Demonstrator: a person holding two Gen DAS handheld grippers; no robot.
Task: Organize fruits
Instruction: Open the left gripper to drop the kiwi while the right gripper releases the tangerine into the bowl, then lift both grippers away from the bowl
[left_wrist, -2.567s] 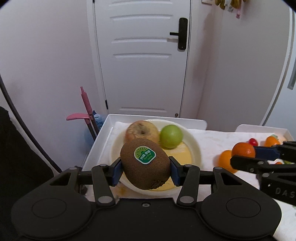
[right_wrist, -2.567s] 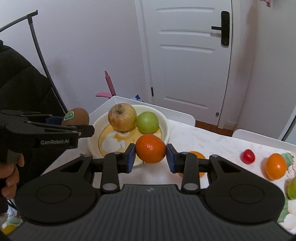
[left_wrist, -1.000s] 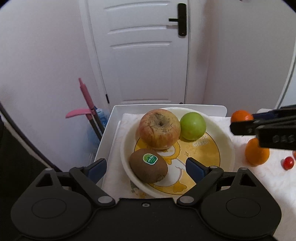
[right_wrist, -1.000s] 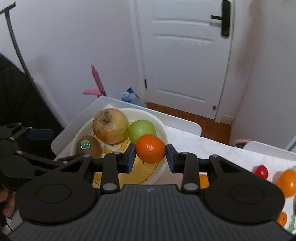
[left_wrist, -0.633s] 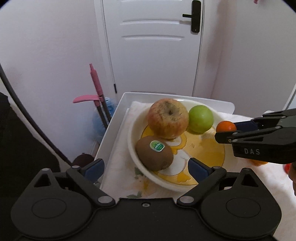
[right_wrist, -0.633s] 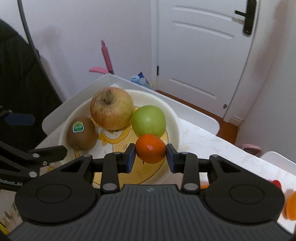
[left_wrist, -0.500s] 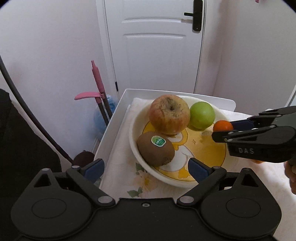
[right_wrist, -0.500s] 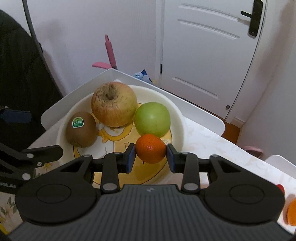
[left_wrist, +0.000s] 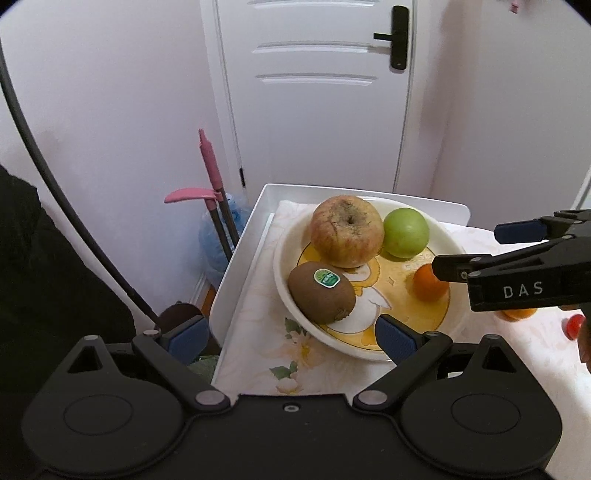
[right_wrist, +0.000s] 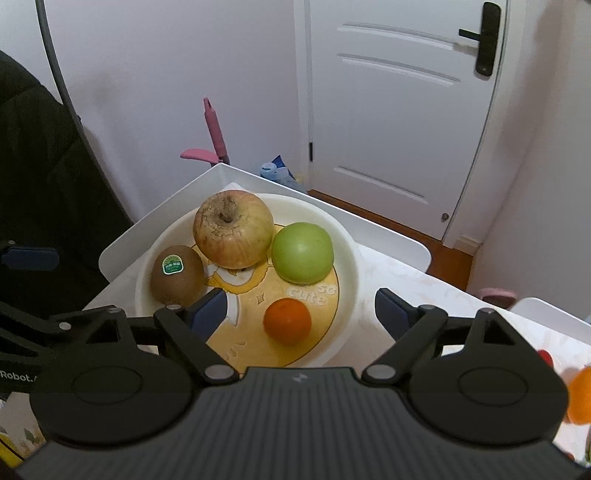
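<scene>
A white bowl (right_wrist: 349, 258) with a yellow cartoon bottom holds a blotchy apple (right_wrist: 233, 229), a green apple (right_wrist: 303, 252), a kiwi (right_wrist: 176, 275) with a green sticker and a small tangerine (right_wrist: 287, 320). My right gripper (right_wrist: 299, 308) is open just above the tangerine, which lies free in the bowl. My left gripper (left_wrist: 288, 338) is open and empty at the bowl's (left_wrist: 291, 314) near left rim, close to the kiwi (left_wrist: 321, 292). In the left wrist view the right gripper (left_wrist: 517, 254) reaches in from the right, partly hiding the tangerine (left_wrist: 424, 284).
The bowl stands on a floral cloth (left_wrist: 258, 350) in a white tray (left_wrist: 240, 258). An orange (right_wrist: 578, 395) and a small red fruit (left_wrist: 572, 325) lie on the table to the right. Pink-handled tools (left_wrist: 210, 177) and a white door (left_wrist: 314, 92) are behind.
My right gripper has opened and let go of the tangerine, which now lies in the bowl. My left gripper has drawn back a little from the kiwi it released earlier.
</scene>
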